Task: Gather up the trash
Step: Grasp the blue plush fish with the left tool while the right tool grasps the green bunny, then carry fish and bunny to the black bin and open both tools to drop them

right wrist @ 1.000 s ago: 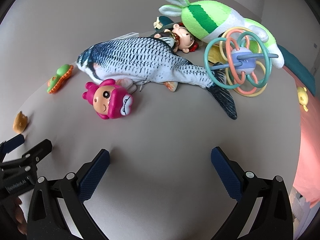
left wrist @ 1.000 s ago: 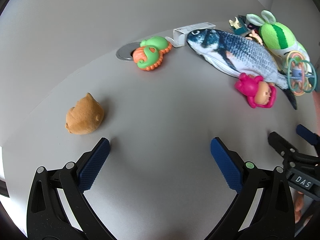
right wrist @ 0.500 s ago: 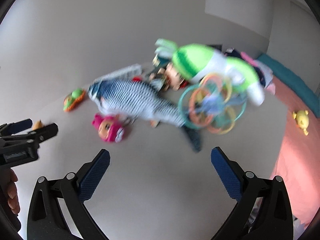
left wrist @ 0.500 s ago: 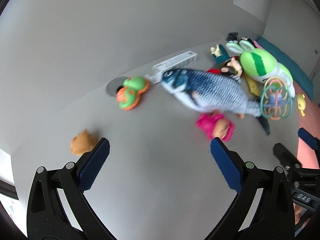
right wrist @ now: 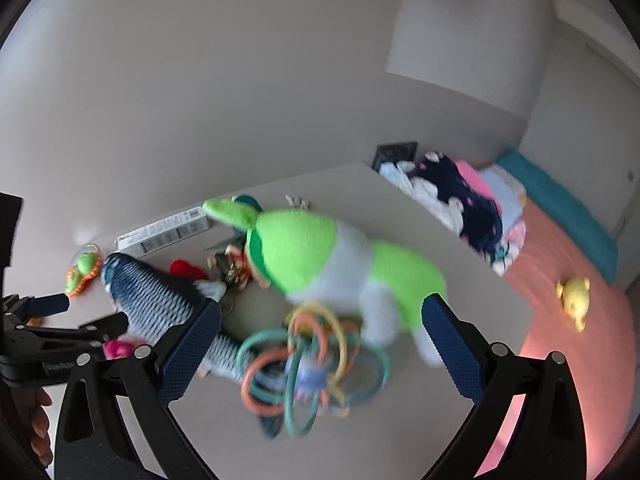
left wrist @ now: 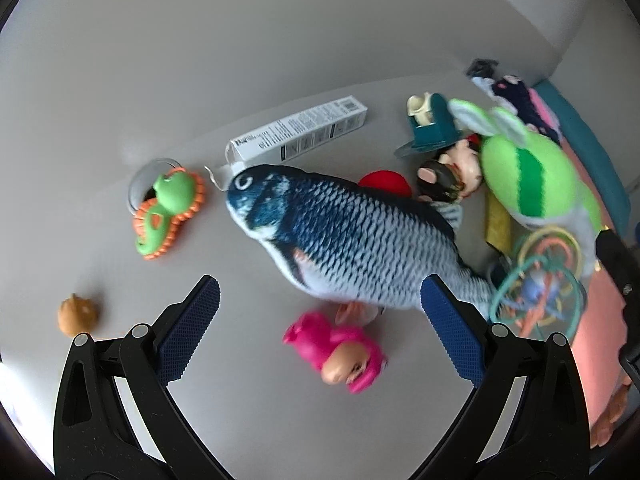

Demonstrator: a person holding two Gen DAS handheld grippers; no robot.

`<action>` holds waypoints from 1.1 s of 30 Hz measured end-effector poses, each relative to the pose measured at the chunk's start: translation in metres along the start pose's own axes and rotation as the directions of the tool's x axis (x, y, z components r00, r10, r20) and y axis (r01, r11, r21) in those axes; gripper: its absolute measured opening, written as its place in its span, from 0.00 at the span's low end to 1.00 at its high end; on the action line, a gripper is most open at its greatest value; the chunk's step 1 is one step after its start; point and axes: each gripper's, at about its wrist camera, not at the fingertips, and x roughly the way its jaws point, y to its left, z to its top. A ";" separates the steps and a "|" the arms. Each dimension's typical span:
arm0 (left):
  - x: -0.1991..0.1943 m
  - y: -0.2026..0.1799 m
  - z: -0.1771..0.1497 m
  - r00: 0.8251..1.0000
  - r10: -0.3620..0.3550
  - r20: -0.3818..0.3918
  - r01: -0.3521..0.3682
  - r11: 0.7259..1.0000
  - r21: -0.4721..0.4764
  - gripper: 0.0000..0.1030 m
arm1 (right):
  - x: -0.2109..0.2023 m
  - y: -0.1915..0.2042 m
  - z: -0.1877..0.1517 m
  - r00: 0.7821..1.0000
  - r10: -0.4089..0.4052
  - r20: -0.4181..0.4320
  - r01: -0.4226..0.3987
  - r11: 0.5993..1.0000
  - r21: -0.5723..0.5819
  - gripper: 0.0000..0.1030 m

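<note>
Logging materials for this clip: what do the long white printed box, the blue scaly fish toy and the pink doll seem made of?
Long white printed box: likely thin matte cardboard, with sharp folded edges and printed panels.
Blue scaly fish toy: seemingly printed plush fabric, with soft rounded contours.
Pink doll: probably smooth moulded plastic or vinyl, though blurred.

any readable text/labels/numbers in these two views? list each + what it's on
Nothing reads cleanly.
White carton behind the plush fish: dense black print and dark blocks along its side, too small to read; more blurred in the right wrist view.
Left tool, seen from the right wrist camera: small pale label on its black body, too blurred to read.
No lettering visible on the toys.
</note>
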 end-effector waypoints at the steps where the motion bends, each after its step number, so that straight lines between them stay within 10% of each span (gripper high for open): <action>1: 0.007 -0.001 0.003 1.000 0.003 -0.011 -0.004 1.000 -0.015 0.95 | 0.006 0.002 0.005 1.000 0.002 0.001 -0.002 1.000 -0.022 0.98; 11: 0.042 0.001 0.016 0.999 -0.035 -0.032 0.032 0.996 -0.088 0.94 | 0.069 0.018 0.027 0.997 -0.002 -0.076 -0.009 0.989 -0.147 0.74; 18: 0.041 0.003 0.023 0.995 -0.101 0.021 0.102 0.993 -0.051 0.41 | 0.101 0.004 0.031 0.987 0.035 -0.159 -0.048 0.995 -0.083 0.31; 33: -0.077 0.009 0.035 0.939 -0.206 0.275 0.215 0.977 -0.003 0.26 | -0.002 -0.102 0.058 0.995 -0.050 0.083 0.037 0.988 0.152 0.26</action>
